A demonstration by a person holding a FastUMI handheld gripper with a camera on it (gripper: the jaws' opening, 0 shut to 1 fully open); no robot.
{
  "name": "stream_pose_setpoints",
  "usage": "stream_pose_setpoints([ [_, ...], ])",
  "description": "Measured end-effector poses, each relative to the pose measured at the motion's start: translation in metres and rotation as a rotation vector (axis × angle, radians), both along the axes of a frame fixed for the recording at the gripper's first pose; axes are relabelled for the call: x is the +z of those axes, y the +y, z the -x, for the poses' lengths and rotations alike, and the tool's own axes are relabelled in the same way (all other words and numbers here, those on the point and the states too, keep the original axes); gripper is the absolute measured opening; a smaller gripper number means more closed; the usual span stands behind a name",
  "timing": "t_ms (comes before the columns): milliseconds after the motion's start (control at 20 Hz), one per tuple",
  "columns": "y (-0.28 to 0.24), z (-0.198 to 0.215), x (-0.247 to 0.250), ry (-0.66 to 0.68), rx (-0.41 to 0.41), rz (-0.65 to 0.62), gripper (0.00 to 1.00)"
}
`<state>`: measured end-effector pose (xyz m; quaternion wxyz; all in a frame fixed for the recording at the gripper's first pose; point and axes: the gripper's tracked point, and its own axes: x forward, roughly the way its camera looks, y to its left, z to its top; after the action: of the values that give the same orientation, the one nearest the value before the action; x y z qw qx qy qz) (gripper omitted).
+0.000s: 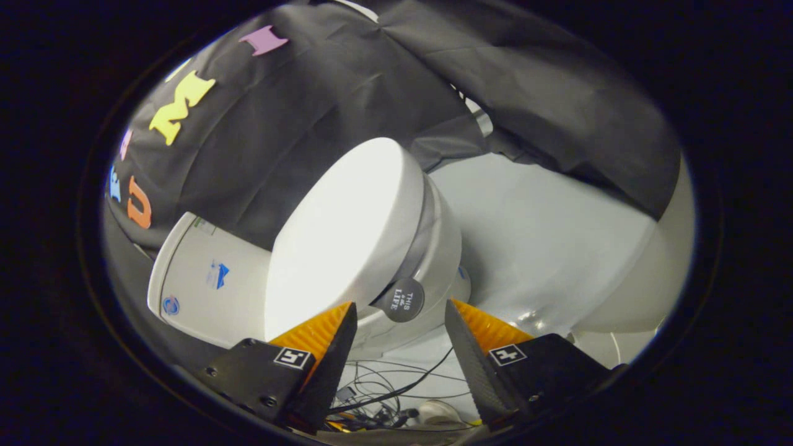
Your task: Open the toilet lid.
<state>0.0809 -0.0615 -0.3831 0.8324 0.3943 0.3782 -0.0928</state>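
Observation:
A white toilet lid (347,235) lies shut on the white toilet bowl (440,260), seen tilted in the gripper view. A round dark knob (404,300) sticks out from the lid's front edge. My gripper (401,319) is open, and the knob sits just ahead of the gap between the two fingers, with neither finger touching it. The white tank (204,285) stands behind the lid, beyond the left finger.
Black cloth walls hang behind and beside the toilet. The pale floor (545,235) spreads past the right finger. A tangle of thin dark cables (390,390) lies on the floor under the fingers.

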Motion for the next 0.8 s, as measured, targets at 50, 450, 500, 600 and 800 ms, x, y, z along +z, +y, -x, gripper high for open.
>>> stream_pose_setpoints([
  [50, -0.001, -0.002, -0.004, 0.009, -0.015, -0.024, 0.86],
  [450, 0.005, -0.023, -0.012, -0.005, -0.083, -0.173, 0.65],
  [500, 0.008, -0.028, -0.009, -0.016, -0.085, -0.187, 0.63],
  [600, 0.006, -0.030, -0.014, 0.022, -0.111, -0.171, 0.47],
  [800, 0.000, -0.032, -0.013, 0.053, -0.180, -0.232, 0.29],
])
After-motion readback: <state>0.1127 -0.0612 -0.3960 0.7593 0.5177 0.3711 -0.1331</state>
